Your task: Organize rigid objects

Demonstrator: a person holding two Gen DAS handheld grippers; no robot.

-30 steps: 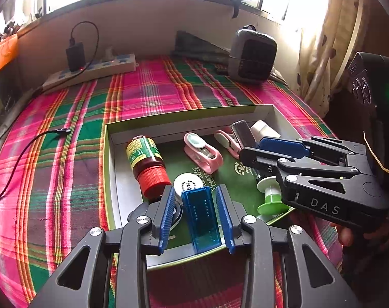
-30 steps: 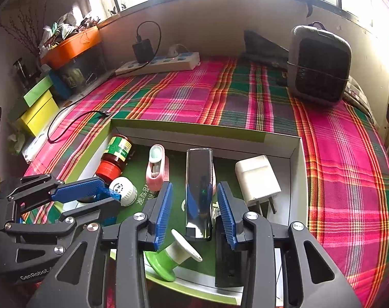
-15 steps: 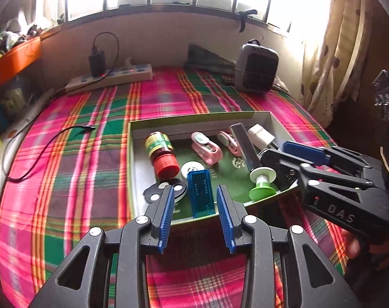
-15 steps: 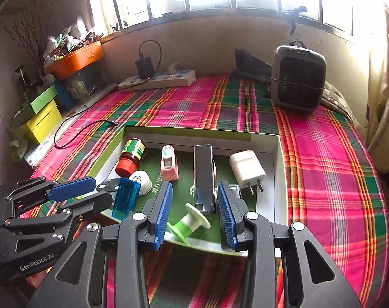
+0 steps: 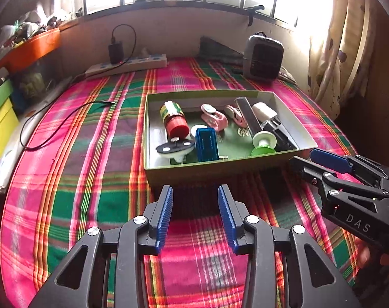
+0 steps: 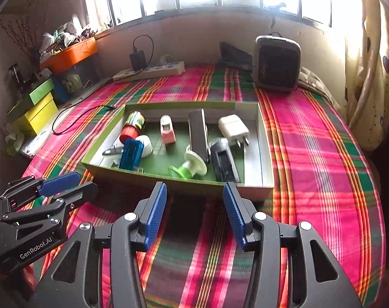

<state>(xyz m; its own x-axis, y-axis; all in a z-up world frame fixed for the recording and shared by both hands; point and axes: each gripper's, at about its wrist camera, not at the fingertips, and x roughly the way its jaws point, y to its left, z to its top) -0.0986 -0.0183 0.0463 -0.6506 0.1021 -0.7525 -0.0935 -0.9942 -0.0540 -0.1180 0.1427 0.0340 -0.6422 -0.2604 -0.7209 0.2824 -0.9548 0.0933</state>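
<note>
Two grippers hover over the plaid bed cover (image 5: pixel 91 118), short of the green box (image 6: pixel 174 183). Left gripper (image 5: pixel 194 200): jaws opening, nothing between them. The box holds the rigid objects (blue case (image 5: pixel 206 145), red-capped bottle (image 5: pixel 174 120), white charger (image 6: pixel 233 127)). Right gripper (image 6: pixel 194 197): jaws opening, empty.
</note>
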